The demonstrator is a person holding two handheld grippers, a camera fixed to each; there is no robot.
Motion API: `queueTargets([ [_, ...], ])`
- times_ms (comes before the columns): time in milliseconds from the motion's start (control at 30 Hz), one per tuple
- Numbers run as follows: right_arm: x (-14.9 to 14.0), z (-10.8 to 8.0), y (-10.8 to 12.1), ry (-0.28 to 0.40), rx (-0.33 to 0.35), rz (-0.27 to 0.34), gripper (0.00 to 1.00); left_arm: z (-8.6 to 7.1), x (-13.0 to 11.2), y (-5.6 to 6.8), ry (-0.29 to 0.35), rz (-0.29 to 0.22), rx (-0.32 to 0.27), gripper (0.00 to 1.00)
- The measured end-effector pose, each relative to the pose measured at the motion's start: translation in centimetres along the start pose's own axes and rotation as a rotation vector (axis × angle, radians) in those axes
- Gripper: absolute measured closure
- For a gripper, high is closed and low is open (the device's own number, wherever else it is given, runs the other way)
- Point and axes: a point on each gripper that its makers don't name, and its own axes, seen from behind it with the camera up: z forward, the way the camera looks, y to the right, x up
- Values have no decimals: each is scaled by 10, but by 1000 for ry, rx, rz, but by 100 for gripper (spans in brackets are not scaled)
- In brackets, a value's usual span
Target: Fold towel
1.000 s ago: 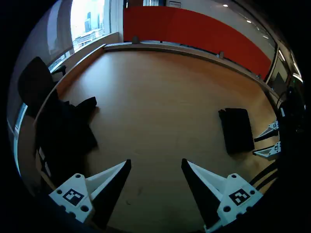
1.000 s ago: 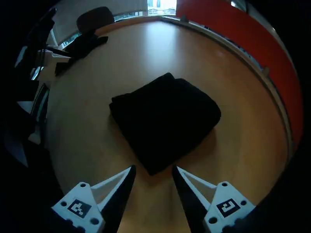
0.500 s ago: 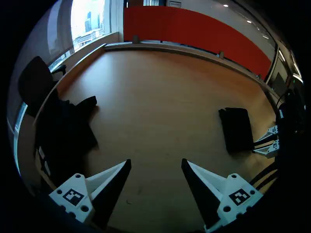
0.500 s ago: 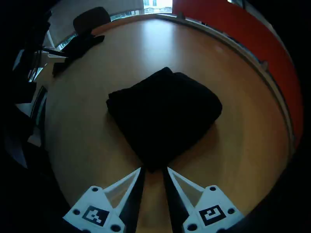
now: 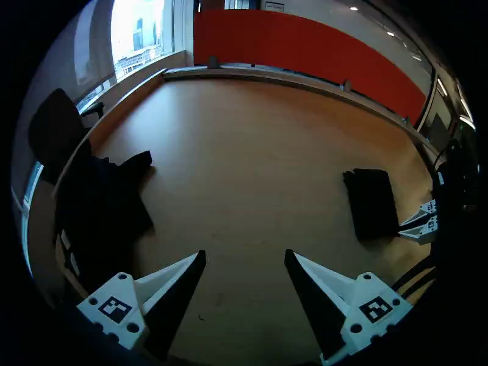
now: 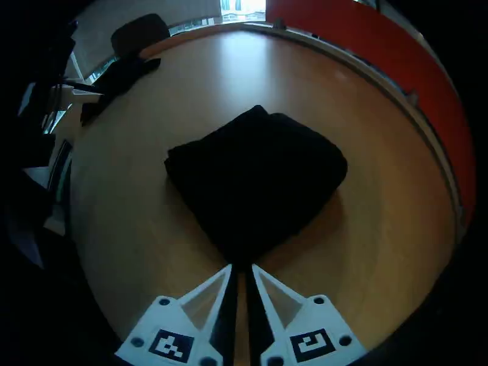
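towel: lying folded into a thick black pad (image 6: 256, 177) on the table (image 6: 378, 256), its near corner pointing at me
right claw: (image 6: 244, 268) I am holding it low at that near corner, fingers almost together with a thin slit between them; the corner is sitting right at the tips, and I cannot tell if both tips are pinching cloth
left claw: (image 5: 244, 252) hanging wide open over bare table, well apart from the towel, gripping nothing
other: dark cloth heap (image 5: 104, 195) lying at the far table edge beside a chair (image 5: 52, 131)
step, my read: taking hold of the near corner for the next fold
doing it well: I am aiming to get all the layers at the corner between the tips, not just the top one; staying low, lifting slowly, checking the pad is not sliding
risk: thick stack may be slipping out of a shallow pinch
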Motion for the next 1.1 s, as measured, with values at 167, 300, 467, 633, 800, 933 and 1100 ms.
queueTargets([
  [167, 1, -3, 1, 7, -7, -5, 95, 0, -1, 0, -2, 3, -1, 4],
  [300, 5, -6, 4, 18, -19, -8, 96, 0, -2, 1, -4, 3, -5, 4],
  [467, 20, -16, 8, 47, -25, -6, 96, 2, -2, 3, 0, 7, -13, 4],
  [633, 50, -34, 16, 103, -48, -22, 96, 4, 1, 7, 9, 11, -24, 4],
  [800, 89, -55, 25, 160, -79, -72, 96, 5, 9, 13, 26, 16, -40, 4],
  [933, 121, -72, 30, 205, -99, -110, 96, 5, 18, 17, 44, 26, -51, 4],
  [1100, 158, -95, 36, 266, -119, -137, 96, 2, 29, 22, 68, 33, -65, 4],
])
